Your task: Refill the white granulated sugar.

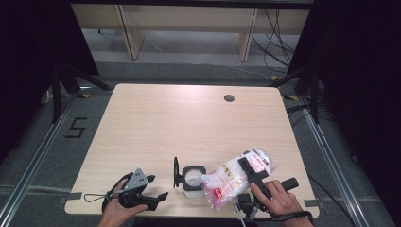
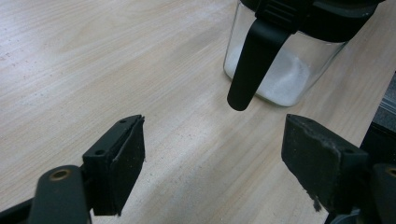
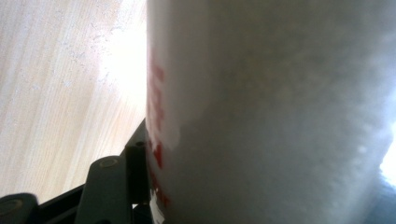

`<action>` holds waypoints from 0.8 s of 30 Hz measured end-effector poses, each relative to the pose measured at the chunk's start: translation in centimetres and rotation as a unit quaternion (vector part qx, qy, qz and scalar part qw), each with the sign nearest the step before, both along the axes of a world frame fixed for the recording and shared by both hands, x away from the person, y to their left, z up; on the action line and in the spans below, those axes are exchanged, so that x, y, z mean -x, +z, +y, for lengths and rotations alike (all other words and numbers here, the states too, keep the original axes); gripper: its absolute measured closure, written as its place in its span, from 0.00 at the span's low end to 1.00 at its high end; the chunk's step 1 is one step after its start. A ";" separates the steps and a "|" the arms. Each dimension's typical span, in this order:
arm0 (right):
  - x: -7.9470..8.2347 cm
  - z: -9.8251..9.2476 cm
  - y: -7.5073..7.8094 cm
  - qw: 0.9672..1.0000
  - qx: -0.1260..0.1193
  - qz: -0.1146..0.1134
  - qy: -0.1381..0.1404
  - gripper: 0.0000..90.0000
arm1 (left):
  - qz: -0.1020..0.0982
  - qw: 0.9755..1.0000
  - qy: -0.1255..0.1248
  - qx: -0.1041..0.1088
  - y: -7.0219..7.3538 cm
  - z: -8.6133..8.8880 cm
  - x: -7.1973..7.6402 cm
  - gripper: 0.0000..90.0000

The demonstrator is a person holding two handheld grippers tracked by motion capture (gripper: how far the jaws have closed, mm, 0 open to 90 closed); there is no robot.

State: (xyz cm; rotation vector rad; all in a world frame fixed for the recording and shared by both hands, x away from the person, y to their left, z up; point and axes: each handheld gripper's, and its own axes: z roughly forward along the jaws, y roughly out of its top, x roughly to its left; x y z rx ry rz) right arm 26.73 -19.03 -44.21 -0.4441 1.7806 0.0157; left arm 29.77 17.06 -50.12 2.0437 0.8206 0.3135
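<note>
The bag [image 1: 236,177], a soft clear plastic pouch of white granules with red print, lies tipped in the lower middle-right of the high view, its mouth at the open top of the jar [image 1: 194,178]; the right gripper [image 1: 248,171] pinches it across the body, and in the right gripper view the pouch [image 3: 271,112] bulges pale and grainy against one black jaw; the step in hand looks like pouring from bag into jar, and the next move probably calls for tilting the bag further while keeping its mouth over the opening; the jar is a squarish clear container with a black collar, its hinged lid [image 1: 176,172] swung upright at its left, a shallow white layer inside; the left gripper [image 1: 150,188], at the lower left, rests with jaws spread and empty, near the jar but apart from it; the table [image 1: 189,118] is pale wood-grain laminate, with a light dusting of grains.
</note>
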 end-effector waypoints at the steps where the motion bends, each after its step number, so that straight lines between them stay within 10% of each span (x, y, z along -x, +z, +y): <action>1: 0.0 0.0 0.0 1.000 0.000 -0.002 0.002 0.46 | 0.001 1.000 0.000 0.000 0.0 0.0 0.0 0.23; 6: 0.1 0.0 -0.1 1.000 -0.006 0.001 -0.004 0.46 | 0.003 1.000 -0.001 0.000 0.0 0.0 0.0 0.23; 7: -0.6 0.7 0.8 0.996 0.063 -0.015 0.063 0.46 | 0.001 1.000 0.001 0.000 0.0 0.0 0.0 0.23; 9: -0.5 0.8 0.9 0.996 0.066 -0.017 0.066 0.46 | 0.000 1.000 0.000 0.000 0.0 0.0 0.0 0.23; 10: 0.2 0.1 0.0 1.000 -0.004 0.002 -0.002 0.46 | -0.009 1.000 -0.008 -0.006 0.0 0.1 -0.1 0.23; 11: -0.4 0.7 0.8 0.997 0.055 -0.014 0.057 0.46 | 0.001 1.000 0.001 0.000 0.0 0.0 0.0 0.23; 12: 0.2 0.1 0.1 1.000 -0.001 -0.003 0.001 0.46 | 0.001 1.000 0.001 0.000 0.0 0.0 0.0 0.23; 24: 0.1 0.1 0.1 1.000 -0.001 -0.004 0.003 0.46 | 0.000 1.000 0.000 -0.001 0.0 0.0 0.0 0.23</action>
